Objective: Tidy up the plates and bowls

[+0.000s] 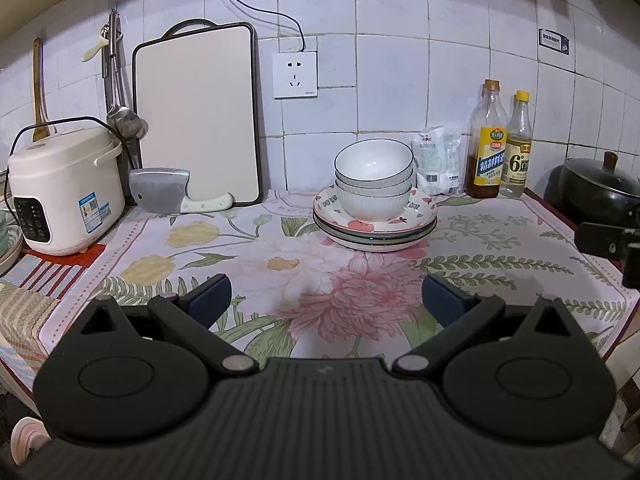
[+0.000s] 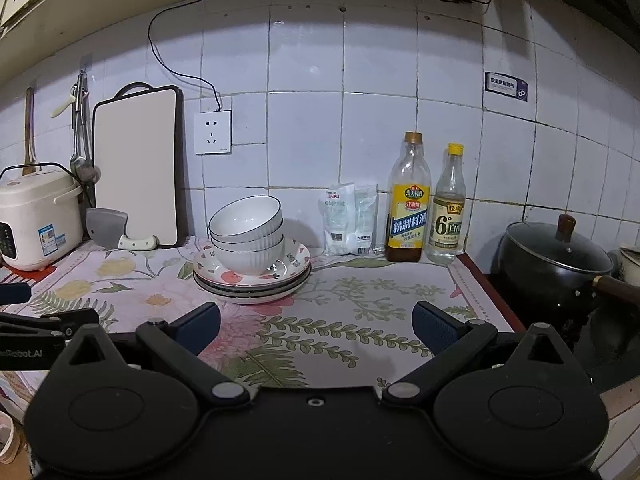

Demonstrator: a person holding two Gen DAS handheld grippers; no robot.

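Three nested bowls point(image 1: 374, 178) sit on stacked plates point(image 1: 375, 226) near desk point(image 1: 256, 248) back edge; left gripper point(image 1: 326, 300) spread, empty; right gripper point(image 2: 316, 326) spread, empty, both near front edge.

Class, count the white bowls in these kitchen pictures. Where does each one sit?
3. The bowls are nested in one stack on the plates, near the tiled wall. None seems hidden.
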